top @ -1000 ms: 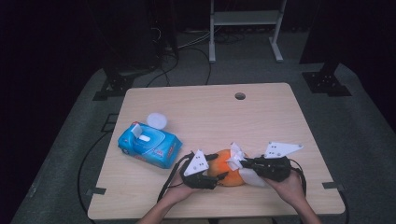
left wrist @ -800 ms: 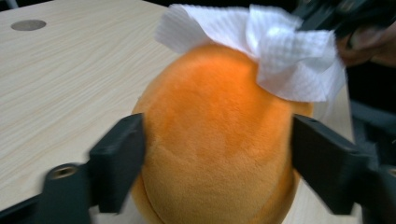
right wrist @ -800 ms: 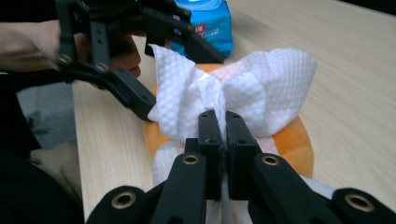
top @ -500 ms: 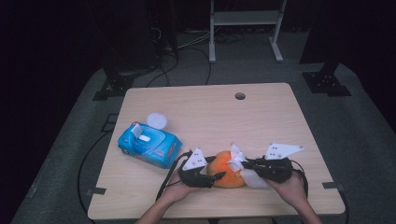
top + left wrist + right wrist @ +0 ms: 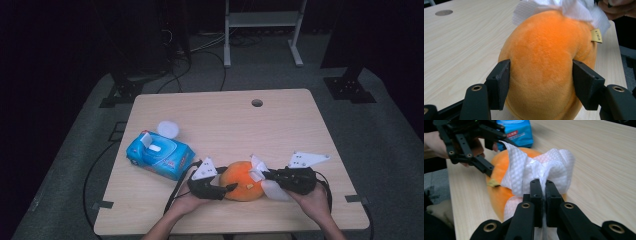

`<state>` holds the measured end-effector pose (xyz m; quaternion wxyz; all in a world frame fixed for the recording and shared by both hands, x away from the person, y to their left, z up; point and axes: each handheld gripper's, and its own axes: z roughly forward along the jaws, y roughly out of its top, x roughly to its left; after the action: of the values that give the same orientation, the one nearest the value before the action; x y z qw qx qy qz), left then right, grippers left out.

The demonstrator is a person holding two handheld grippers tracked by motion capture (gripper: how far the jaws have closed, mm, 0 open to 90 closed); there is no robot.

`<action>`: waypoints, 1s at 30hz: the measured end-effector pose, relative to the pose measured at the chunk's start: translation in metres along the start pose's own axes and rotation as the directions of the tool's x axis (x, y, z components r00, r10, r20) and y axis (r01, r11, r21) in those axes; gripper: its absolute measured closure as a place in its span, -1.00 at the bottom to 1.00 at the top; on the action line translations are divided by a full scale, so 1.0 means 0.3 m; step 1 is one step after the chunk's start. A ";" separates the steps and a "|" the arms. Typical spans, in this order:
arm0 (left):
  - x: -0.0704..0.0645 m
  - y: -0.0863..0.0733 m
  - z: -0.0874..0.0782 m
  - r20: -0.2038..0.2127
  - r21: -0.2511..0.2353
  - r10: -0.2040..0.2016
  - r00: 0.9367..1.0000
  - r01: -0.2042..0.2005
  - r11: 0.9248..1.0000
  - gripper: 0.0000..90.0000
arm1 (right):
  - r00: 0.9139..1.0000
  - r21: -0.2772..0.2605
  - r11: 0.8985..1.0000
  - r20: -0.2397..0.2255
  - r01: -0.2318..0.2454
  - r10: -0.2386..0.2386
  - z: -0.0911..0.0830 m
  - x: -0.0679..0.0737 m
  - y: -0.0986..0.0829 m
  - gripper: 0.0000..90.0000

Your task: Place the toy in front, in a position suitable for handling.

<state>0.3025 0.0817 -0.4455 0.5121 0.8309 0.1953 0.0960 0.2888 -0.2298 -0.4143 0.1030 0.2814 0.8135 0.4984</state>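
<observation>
The orange plush toy (image 5: 243,180) lies near the desk's (image 5: 280,125) front edge, at about 6 o'clock, and is being wiped with a white wet wipe (image 5: 536,170). To do this well, the toy should be pinned firmly so it cannot roll, while the wipe is dragged across the fuzzy surface in short strokes with light pressure, bunched enough to stay in the grip.

The left gripper (image 5: 540,85) stands wide, its two pads pressed against opposite sides of the toy and holding it steady from 9 o'clock. The right gripper (image 5: 541,187) is pinched nearly closed on the gathered wipe, which drapes over the toy's top from 3 o'clock. A blue pack of wipes (image 5: 160,154) sits at 10 o'clock from the toy, well apart.
</observation>
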 end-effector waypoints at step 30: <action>-0.074 0.031 0.021 -0.026 0.006 0.120 0.992 -0.120 0.993 -0.21 | 0.994 -0.064 0.996 -0.090 0.054 -0.059 -0.014 0.053 0.069 0.90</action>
<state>0.2870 0.0634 -0.4392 0.5010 0.8409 0.1518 0.1372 0.2813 -0.2170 -0.3924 0.0882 0.2316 0.8092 0.5327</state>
